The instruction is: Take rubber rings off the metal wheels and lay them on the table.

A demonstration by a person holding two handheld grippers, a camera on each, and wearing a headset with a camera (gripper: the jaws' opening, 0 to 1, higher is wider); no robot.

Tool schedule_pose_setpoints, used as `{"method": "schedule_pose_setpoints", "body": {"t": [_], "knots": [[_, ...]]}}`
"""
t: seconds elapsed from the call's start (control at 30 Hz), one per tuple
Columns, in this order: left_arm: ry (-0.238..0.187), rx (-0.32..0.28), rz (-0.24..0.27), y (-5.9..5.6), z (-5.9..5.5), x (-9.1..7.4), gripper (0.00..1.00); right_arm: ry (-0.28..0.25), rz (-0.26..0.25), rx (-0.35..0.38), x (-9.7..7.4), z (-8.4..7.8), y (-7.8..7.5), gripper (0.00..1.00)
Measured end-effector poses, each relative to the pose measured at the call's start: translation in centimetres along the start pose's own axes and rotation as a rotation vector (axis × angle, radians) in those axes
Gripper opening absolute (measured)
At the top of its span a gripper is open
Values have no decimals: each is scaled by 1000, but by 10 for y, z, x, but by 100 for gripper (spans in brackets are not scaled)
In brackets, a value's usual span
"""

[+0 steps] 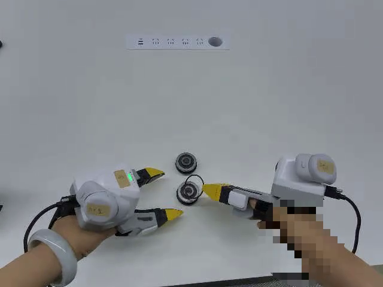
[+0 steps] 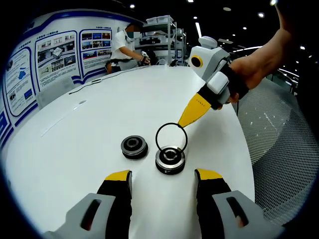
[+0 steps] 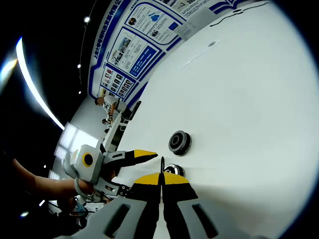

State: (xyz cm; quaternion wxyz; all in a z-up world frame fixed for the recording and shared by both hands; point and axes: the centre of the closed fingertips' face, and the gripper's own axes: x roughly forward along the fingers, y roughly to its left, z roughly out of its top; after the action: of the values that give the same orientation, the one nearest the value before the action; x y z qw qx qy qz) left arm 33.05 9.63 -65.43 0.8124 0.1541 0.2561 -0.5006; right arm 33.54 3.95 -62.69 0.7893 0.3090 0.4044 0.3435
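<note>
Head view: white surface (image 1: 269, 107), with a socket strip (image 1: 178, 42) set flat toward its far edge. Two metal wheels are recorded close to the near edge, about midway along it. The farther wheel (image 1: 186, 162) is dark-rimmed, and the nearer wheel (image 1: 189, 192) lies just beside it but apart. The left gripper (image 1: 164, 193) is held at the near-left with jaws spread wide and nothing between them. The right gripper (image 1: 212, 191) is brought in from the right, jaws pinched together on a thin black rubber ring (image 1: 195, 174), which stands as a loop over the nearer wheel.

Left gripper view: own yellow-tipped jaws are seen parted, with the nearer wheel just beyond the gap. The rubber ring is seen upright, its lower arc at the wheel's top rim; contact cannot be confirmed. Its upper right side is gripped by the right gripper's tips. Posters (image 2: 60, 55) and a person (image 2: 122, 50) are noted past the far edge.

Right gripper view: own jaws are closed, and the rubber ring is shown edge-on as a dark line between the tips. The nearer wheel is partly hidden behind them. The farther wheel lies beyond, unobstructed.
</note>
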Motion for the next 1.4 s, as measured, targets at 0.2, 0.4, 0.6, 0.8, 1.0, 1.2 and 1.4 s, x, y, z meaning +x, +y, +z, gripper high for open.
{"method": "schedule_pose_setpoints", "body": {"t": [0.2,0.4,0.6,0.8,1.0,1.2,1.4], "knots": [[-3,-2,-1,-1,1,0,52,-12,-16,5,-4,3,-6,2],[-3,-2,-1,0,2,0,51,-33,-44,14,-10,9,-18,2],[-2,-5,3,2,1,0,51,-49,-76,19,-15,14,-30,2],[-2,-8,2,2,1,0,51,-58,-118,24,-19,16,-44,2],[-9,-18,7,3,2,0,50,-61,-153,26,-22,16,-54,2],[-10,-19,2,2,2,0,50,-62,-181,19,-24,15,-61,2],[-8,-22,1,2,1,1,50,-56,-214,-25,-24,14,-68,2]]}}
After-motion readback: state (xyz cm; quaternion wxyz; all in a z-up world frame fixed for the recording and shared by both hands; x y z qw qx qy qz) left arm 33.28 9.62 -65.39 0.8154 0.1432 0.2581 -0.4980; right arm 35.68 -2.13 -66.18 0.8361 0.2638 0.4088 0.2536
